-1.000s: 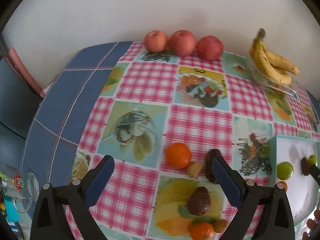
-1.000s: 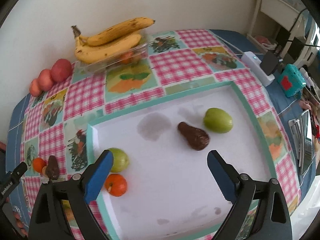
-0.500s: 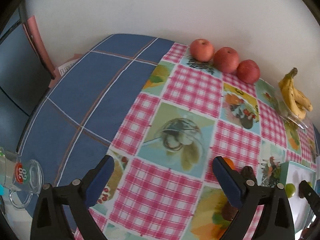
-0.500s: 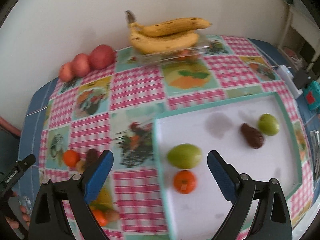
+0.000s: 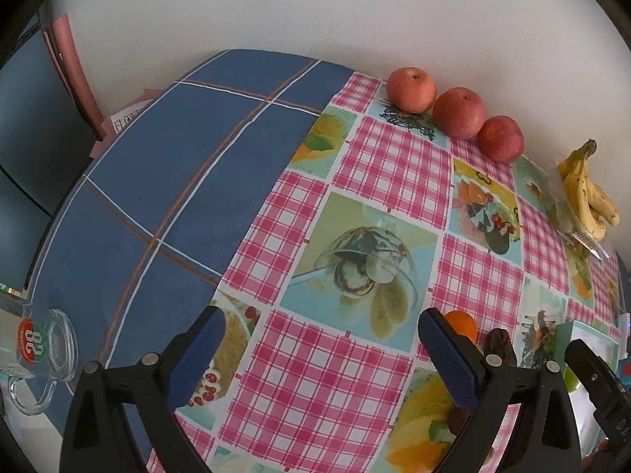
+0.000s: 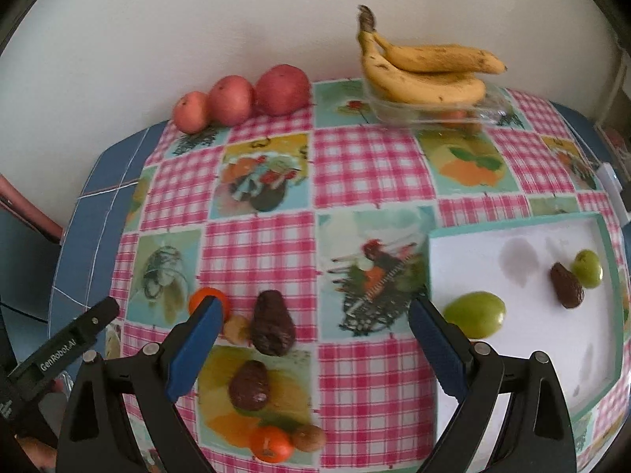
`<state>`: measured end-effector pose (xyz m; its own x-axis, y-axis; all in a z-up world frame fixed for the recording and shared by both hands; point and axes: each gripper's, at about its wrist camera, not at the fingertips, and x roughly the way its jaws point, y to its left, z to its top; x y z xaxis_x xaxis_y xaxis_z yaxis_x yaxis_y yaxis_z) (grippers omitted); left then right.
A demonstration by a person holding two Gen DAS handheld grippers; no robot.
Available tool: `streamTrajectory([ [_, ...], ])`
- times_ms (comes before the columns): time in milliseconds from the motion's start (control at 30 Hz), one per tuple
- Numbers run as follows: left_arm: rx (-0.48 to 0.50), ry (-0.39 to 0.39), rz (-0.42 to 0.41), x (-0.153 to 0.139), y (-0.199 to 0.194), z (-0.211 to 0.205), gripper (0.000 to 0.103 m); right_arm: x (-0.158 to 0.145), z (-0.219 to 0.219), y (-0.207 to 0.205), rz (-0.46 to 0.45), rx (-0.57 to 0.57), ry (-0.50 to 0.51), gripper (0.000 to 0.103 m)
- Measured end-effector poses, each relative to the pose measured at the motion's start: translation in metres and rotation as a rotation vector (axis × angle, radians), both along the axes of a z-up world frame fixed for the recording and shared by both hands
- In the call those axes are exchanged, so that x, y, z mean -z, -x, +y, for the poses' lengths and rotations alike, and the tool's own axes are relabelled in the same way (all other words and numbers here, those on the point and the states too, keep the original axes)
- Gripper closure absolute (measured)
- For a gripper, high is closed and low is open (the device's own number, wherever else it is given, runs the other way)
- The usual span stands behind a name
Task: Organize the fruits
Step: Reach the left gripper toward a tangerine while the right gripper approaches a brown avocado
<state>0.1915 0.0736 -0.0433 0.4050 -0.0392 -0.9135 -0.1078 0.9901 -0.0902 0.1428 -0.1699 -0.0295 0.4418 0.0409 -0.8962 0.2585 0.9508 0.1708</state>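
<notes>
Blue-padded right claw (image 6: 311, 349), jaws released and empty, has swung from white teal-rimmed tray (image 6: 524, 230) toward loose dark brown avocado (image 6: 272, 329); next pick likely.

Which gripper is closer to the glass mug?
Left. The left gripper hovers right beside the glass mug, which sits at its left. The right gripper is over the avocados, nearer the tray.

a glossy printed oilcloth (image 6: 366, 181) covers the tabletop beside matt blue woven cloth (image 5: 165, 181). the mug (image 5: 43, 354) is clear glass, the banana tray (image 6: 437, 112) clear plastic, the avocados (image 6: 272, 327) rough-skinned.
</notes>
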Motion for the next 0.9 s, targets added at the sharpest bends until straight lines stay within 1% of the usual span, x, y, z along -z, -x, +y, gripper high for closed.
streamTrajectory([
  [167,-0.006,-0.019,0.003,0.001,-0.003,0.001,0.003,-0.004,0.006,-0.010,-0.005,0.012,0.010,0.008],
  [300,-0.028,-0.005,0.010,0.003,-0.006,0.004,0.003,-0.001,0.006,-0.016,0.005,0.005,0.006,0.008],
  [400,-0.015,0.000,0.013,0.005,-0.008,0.000,0.003,0.003,0.003,-0.018,0.007,0.004,-0.008,0.008],
  [533,-0.006,0.042,0.042,0.016,-0.014,-0.008,0.003,0.019,0.002,-0.021,0.063,-0.007,-0.014,0.008],
  [700,0.014,0.017,0.095,0.035,-0.016,-0.021,0.003,0.041,0.010,-0.024,0.133,-0.051,0.008,0.008],
  [800,0.010,0.026,0.121,0.044,-0.017,-0.023,0.003,0.049,0.013,-0.024,0.148,-0.065,0.006,0.008],
  [900,0.004,0.029,0.128,0.047,-0.017,-0.024,0.003,0.056,0.016,-0.024,0.168,-0.076,0.019,0.008],
])
